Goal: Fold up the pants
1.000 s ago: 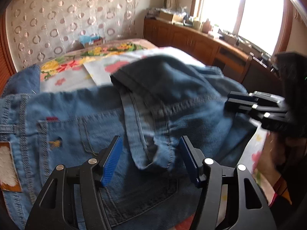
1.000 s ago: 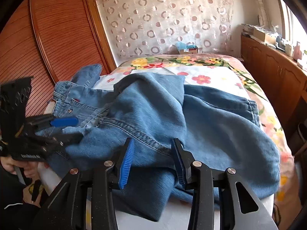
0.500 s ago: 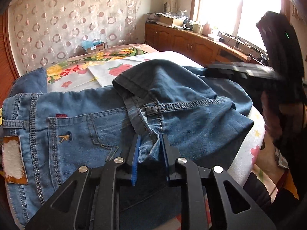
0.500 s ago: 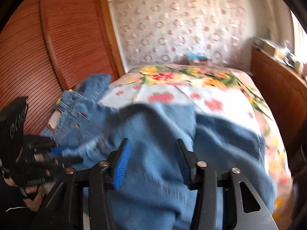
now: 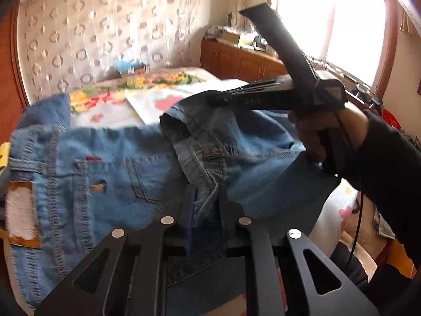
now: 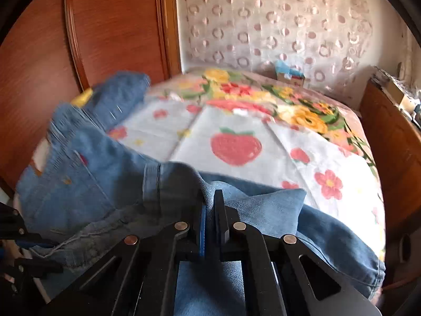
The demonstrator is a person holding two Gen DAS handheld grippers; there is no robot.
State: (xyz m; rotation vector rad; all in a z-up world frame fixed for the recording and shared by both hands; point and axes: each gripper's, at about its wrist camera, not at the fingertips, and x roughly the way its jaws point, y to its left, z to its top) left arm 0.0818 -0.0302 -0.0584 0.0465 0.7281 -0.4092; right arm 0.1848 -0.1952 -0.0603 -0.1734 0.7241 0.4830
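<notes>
Blue denim jeans [image 5: 110,163] lie on a floral bedspread [image 6: 236,121], waistband and white back patch to the left, legs folded over in a loose heap. My left gripper [image 5: 205,197] is shut on a bunched fold of the jeans near the crotch seam. My right gripper [image 6: 209,208] is shut on the jeans' cloth at a leg hem and holds it lifted. In the left wrist view the right gripper [image 5: 223,100] shows from the side, at the upturned leg hem [image 5: 181,121].
A wooden wardrobe [image 6: 79,39] stands left of the bed. A wooden cabinet [image 5: 236,60] with clutter runs under the bright window [image 5: 329,21]. A small blue box [image 6: 289,72] sits at the bed's far end.
Both grippers were open over the jeans a second ago. The left closed on the crotch fold, then the right closed on the leg cloth and lifted it.
</notes>
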